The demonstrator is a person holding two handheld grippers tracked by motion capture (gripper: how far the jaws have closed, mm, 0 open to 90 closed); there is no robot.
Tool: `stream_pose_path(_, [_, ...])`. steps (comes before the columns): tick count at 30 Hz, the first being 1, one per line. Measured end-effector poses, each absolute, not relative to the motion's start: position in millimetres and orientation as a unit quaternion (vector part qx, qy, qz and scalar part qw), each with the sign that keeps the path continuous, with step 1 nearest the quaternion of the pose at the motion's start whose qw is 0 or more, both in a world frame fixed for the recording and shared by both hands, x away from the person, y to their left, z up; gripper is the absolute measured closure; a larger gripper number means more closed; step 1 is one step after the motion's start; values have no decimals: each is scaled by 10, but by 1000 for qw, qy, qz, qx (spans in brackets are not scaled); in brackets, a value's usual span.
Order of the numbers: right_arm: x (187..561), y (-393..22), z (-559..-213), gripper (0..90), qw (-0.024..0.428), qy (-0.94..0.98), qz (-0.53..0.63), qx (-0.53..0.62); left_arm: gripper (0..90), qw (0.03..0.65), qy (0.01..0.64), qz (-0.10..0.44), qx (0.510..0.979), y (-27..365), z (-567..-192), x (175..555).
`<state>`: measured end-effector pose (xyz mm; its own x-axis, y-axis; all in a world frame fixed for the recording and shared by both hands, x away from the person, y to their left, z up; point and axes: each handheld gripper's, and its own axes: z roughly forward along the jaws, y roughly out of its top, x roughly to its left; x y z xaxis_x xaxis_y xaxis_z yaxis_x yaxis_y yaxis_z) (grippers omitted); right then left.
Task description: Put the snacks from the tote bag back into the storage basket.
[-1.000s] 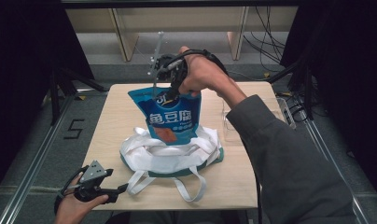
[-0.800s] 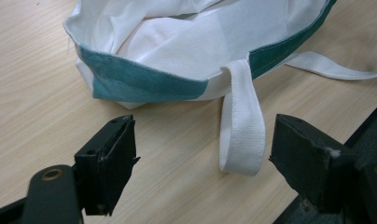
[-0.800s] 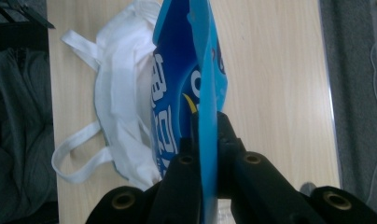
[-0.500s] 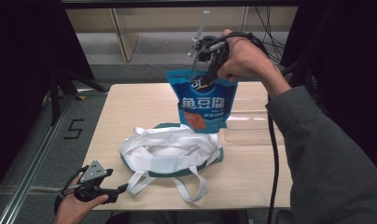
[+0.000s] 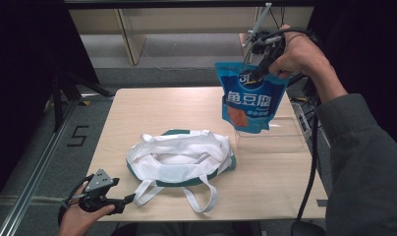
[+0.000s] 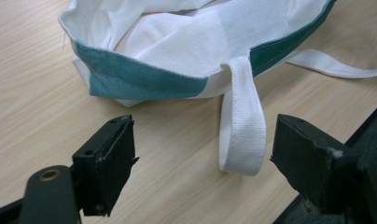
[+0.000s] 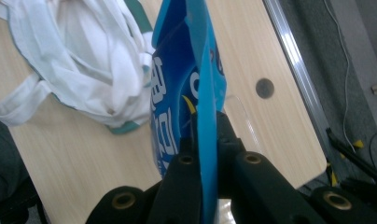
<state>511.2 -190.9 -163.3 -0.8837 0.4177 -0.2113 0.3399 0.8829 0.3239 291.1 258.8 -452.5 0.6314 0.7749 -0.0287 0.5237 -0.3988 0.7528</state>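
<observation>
Pale wood table carries a slumped white-and-green tote bag, while the right gripper pinches the top seam of a blue snack pouch hanging above a clear tray; that thin grip could slip if swung. The left gripper rests with jaws wide around a bag strap, liable to snag it

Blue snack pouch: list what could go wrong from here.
1. The right gripper pinches only the top edge of the blue snack pouch, which hangs free above the table; a swing could slip it out.
2. It hangs over a clear box that is hard to see and could be bumped.
3. The left gripper is open around the tote bag's strap and might snag it.
</observation>
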Motion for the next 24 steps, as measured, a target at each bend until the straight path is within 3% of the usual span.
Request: stream_pose_path(24, [5417, -2360, -1841, 900, 132, 949, 140, 252, 205, 381, 403, 166, 815, 2594, -4522, 2909])
